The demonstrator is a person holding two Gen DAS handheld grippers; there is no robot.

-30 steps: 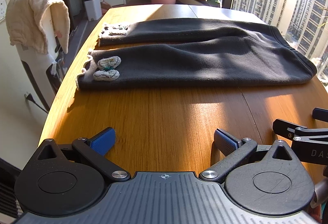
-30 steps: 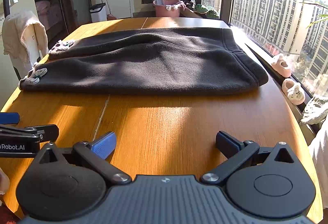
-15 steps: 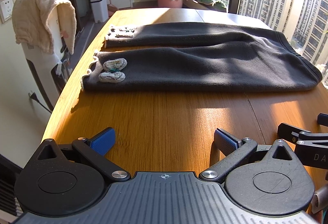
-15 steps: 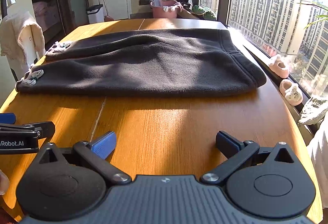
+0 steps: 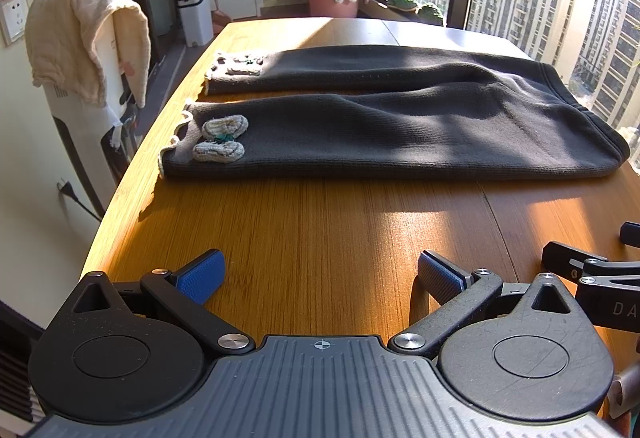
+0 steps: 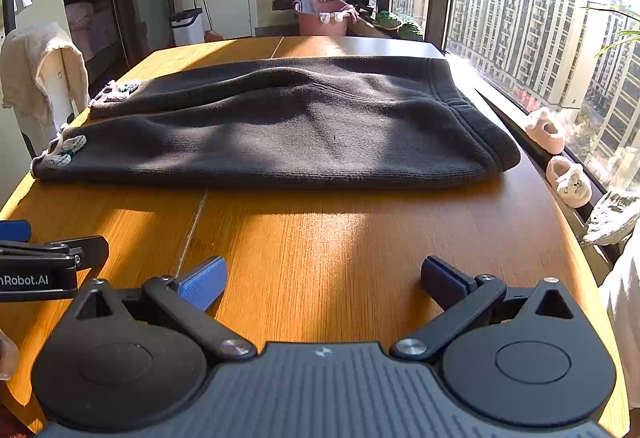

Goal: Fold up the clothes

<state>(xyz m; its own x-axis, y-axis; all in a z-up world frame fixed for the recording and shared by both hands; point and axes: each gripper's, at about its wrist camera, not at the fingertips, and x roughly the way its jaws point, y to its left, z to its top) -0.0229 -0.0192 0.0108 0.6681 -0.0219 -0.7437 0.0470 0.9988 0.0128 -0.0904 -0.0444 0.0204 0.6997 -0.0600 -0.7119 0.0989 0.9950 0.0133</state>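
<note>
Left wrist view: one pair of dark grey fleece trousers [image 5: 384, 125] lies flat across the wooden desk [image 5: 320, 230], two legs, two cream bows [image 5: 221, 138] on the nearer cuff; left gripper [image 5: 320, 276] jaws spread, empty.

Right wrist view: right gripper [image 6: 324, 282] jaws spread over bare desk; two pink slippers [image 6: 556, 153] on the sill.

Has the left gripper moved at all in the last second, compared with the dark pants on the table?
Yes. The left gripper has tilted down and pulled back slightly: the pants sit lower in its view, with more of the table before them.
</note>
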